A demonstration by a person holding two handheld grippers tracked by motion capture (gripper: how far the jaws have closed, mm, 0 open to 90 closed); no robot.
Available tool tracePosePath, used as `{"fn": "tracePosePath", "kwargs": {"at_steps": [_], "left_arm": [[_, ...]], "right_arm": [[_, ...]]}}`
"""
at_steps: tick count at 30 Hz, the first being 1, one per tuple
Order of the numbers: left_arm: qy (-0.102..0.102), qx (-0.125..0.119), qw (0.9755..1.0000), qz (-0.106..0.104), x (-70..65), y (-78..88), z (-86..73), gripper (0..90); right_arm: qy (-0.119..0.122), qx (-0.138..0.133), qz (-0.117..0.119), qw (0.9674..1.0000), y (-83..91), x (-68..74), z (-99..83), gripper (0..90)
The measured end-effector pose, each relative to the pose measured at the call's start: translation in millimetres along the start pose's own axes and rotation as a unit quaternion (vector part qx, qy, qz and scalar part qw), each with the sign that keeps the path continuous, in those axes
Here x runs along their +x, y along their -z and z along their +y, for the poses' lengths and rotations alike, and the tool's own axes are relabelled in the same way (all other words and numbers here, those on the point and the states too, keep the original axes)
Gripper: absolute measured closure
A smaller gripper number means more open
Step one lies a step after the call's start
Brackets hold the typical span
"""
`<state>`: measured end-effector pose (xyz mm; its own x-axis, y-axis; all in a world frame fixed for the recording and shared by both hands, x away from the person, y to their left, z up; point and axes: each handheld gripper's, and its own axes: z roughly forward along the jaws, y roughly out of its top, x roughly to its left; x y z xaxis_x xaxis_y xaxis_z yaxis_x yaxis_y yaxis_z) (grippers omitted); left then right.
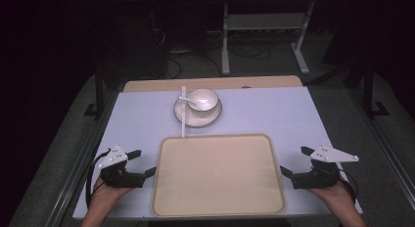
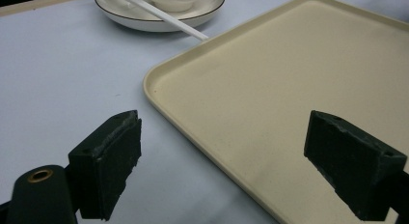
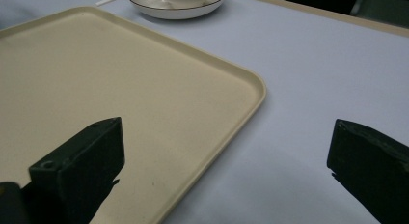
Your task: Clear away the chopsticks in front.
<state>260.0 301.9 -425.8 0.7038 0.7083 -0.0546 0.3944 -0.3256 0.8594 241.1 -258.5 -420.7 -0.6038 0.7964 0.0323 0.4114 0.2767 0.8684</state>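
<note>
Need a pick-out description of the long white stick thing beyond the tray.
Start at the large beige rectangular tray on the pale table. Just beyond its far edge sits a white saucer holding a white bowl. The long white plastic utensil lies across that saucer's left side, its end reaching the tray's rim: the only thin, straight item.

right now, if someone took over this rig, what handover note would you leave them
Left claw: open, beside the left edge of the beige tray, holding nothing.
Right claw: open, beside the tray's right edge, holding nothing.
Things: the tray lies flat at the near side of the table, nothing on it. Behind it a bowl sits on a plate, with a white spoon lying across them.
Done: nothing gripped yet.
Left: probably grasp the tray from both sides.
</note>
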Motion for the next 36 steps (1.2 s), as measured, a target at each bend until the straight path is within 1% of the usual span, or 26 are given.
{"fn": "tracePosePath", "kwargs": {"at_steps": [5,9,19,24,36], "left_arm": [[0.003,0.001,1.0000,0.002,1.0,-0.3,1.7,12.2],[0.002,0.007,1.0000,0.003,2.0,-1.4,4.1,12.6],[0.003,0.007,1.0000,0.002,5.1,-3.9,9.5,12.8],[-0.005,0.012,0.9999,0.003,6.5,-8.9,13.8,12.8],[-0.004,0.006,1.0000,0.006,14.1,-16.1,24.2,12.8]], "right_arm": [[-0.001,0.003,0.001,1.0000,0.1,-0.2,-0.3,0.0],[-0.003,0.003,0.004,1.0000,0.0,1.4,0.8,0.0],[-0.001,0.003,0.006,1.0000,-0.8,2.3,1.3,0.0],[-0.001,0.003,0.007,1.0000,-1.0,2.5,1.5,0.0],[0.000,0.002,0.005,1.0000,-1.0,3.0,1.7,0.0]]}}
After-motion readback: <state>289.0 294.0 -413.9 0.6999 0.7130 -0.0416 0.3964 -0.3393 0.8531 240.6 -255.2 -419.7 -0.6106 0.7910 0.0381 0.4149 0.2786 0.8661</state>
